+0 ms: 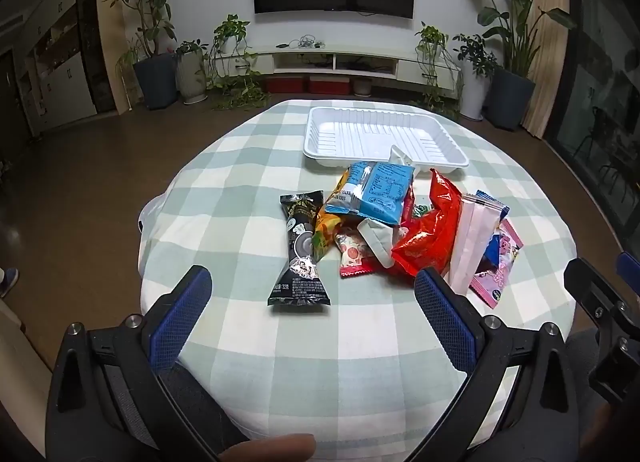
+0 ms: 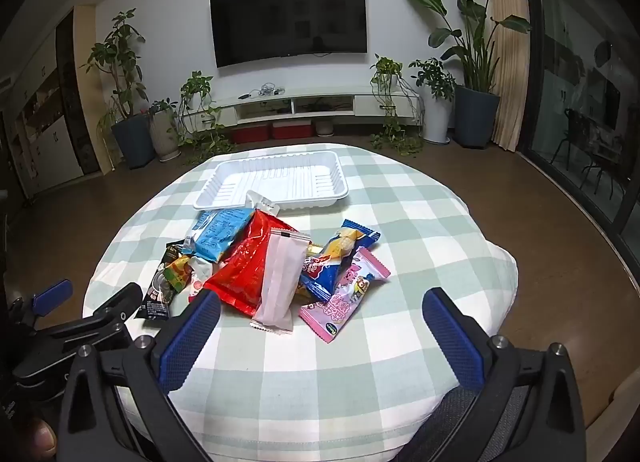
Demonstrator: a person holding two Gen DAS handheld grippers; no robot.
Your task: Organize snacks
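Left gripper (image 1: 312,294) and right gripper (image 2: 320,322) both tilt down over the checked tablecloth (image 1: 248,182), jaws spread wide, nothing between them. Snack pile (image 1: 384,230) lies ahead, just before the empty white tray (image 1: 320,134).

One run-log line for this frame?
left gripper: open, empty | right gripper: open, empty | white ribbed plastic tray: empty | snack packets: piled on checked cloth
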